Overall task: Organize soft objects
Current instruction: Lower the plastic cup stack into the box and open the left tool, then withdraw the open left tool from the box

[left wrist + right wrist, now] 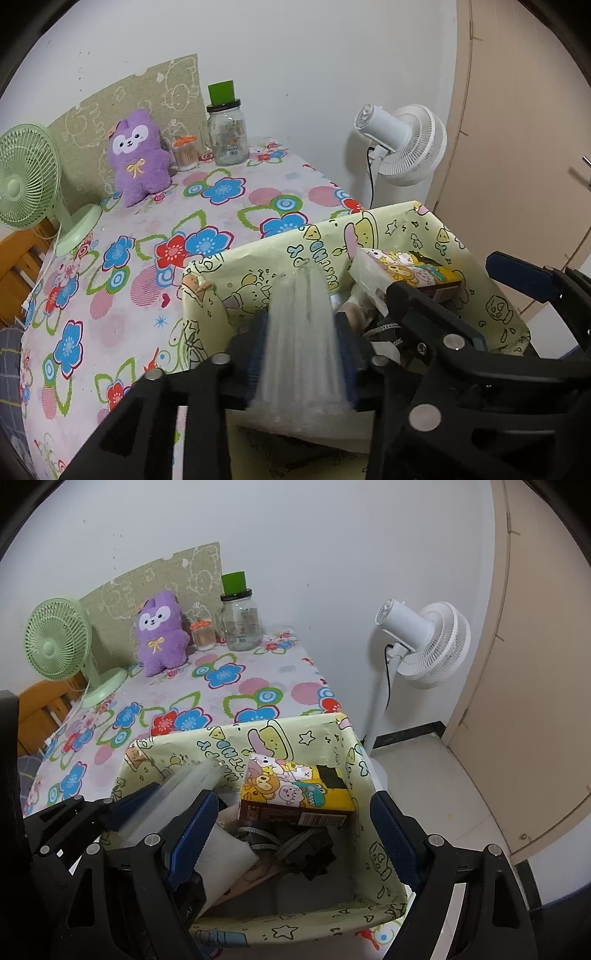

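A table under a flowered cloth (229, 206) filled the left and centre of both views, backed by a white wall (295, 55). In the upper left sat a purple plush toy (138, 157), with a green desk fan (26, 184) at the left edge and a glass jar (227, 134) beside the toy. A white standing fan (424, 646) stood on the floor at right, near a beige door (535, 664).

A pale green cartoon-print box (280, 738) occupied the lower centre. The left gripper (304, 354) was over it, a blurred clear plastic pack (303, 332) between its pads; whether they pressed it I could not tell. The right gripper (291, 834) stood spread wide and empty above the box, where a yellow cartoon packet (295, 790) lay.
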The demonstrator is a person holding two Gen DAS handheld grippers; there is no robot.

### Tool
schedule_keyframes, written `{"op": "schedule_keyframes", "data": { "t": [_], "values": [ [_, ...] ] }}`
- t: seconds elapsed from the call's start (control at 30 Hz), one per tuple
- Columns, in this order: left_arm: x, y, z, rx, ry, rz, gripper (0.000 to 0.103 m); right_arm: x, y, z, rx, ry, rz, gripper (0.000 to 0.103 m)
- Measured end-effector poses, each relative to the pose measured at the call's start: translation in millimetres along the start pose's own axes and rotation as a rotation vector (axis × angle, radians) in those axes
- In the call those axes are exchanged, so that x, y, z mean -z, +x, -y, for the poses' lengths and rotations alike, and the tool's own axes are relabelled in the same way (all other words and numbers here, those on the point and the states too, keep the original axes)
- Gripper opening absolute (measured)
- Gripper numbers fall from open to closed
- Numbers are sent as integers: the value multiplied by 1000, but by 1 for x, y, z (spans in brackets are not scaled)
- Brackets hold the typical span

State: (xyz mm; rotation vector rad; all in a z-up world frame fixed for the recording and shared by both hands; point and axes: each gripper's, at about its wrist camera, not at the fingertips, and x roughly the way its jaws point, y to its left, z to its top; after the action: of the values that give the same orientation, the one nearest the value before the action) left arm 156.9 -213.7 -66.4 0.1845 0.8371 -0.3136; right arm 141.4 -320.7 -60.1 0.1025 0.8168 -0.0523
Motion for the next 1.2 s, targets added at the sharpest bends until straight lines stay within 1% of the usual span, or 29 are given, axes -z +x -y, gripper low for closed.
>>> {"op": "schedule_keyframes", "data": {
  "t": [0.03, 0.1, 0.17, 0.23, 0.3, 0.5, 0.53, 0.6, 0.83, 1.2],
  "values": [
    [0, -1, 0, 8, -1, 2, 53, 0, 0, 0, -2, 3, 0, 87],
    [-1, -1, -1, 5, -2, 5, 65, -1, -1, 0, -4, 4, 1, 87],
    [0, -4, -1, 5, 0, 13, 68, 0, -2, -1, -6, 4, 4, 87],
    [1, -7, -2, 2, 1, 18, 75, 1, -4, -3, -8, 4, 6, 87],
    [2, -10, -4, -3, 1, 25, 78, 3, -7, -5, -12, 4, 9, 87],
    [11, -23, -7, 10, 13, 45, 79, 7, -16, -14, -21, 2, 21, 87],
    [12, -26, -7, 4, 15, 51, 83, 7, -18, -16, -23, 3, 23, 87],
    [14, -32, -9, -14, 15, 63, 87, 9, -22, -18, -27, 1, 30, 87],
    [21, -44, -18, -17, 1, 75, 87, 14, -32, -29, -32, -6, 46, 87],
    [36, -67, -36, -57, -25, 102, 89, 22, -50, -49, -56, -23, 72, 87]
  ]
}}
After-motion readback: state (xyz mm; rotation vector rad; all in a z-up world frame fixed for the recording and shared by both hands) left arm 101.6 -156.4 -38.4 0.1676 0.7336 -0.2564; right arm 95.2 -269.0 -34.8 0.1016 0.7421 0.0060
